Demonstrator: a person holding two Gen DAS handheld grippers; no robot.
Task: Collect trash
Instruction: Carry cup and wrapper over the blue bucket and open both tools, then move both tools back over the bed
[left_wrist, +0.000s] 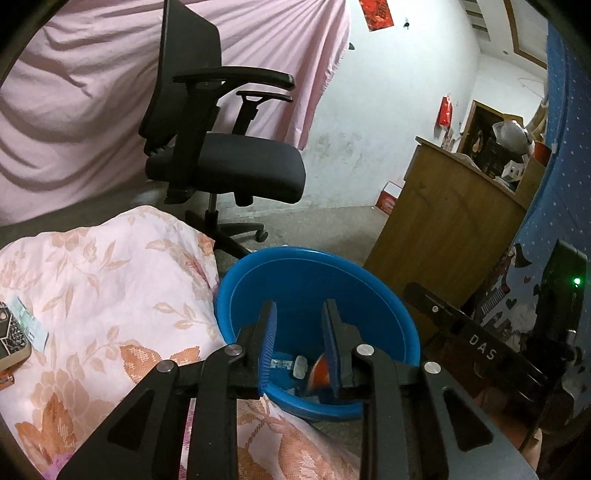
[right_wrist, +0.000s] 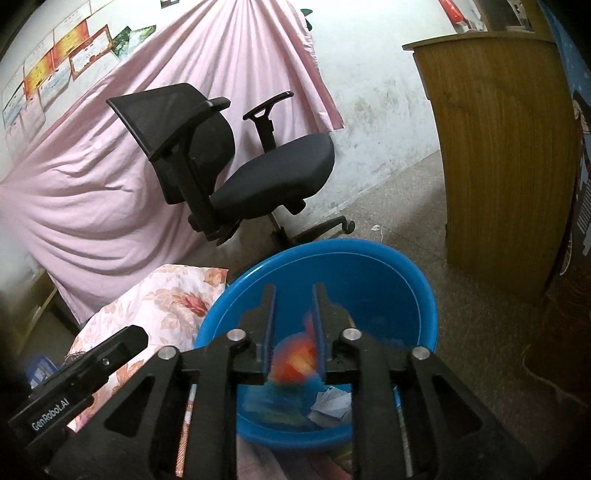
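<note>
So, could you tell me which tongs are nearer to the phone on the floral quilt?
Left. The left tongs hang over the blue bucket beside the quilt, the phone off to their left; the right tongs are over its other side.

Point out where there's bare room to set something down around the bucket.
Free: grey floor between the blue bucket, office chair and wooden cabinet. The floral quilt is mostly bare. Crowded: inside the bucket, where trash lies under both grippers.
</note>
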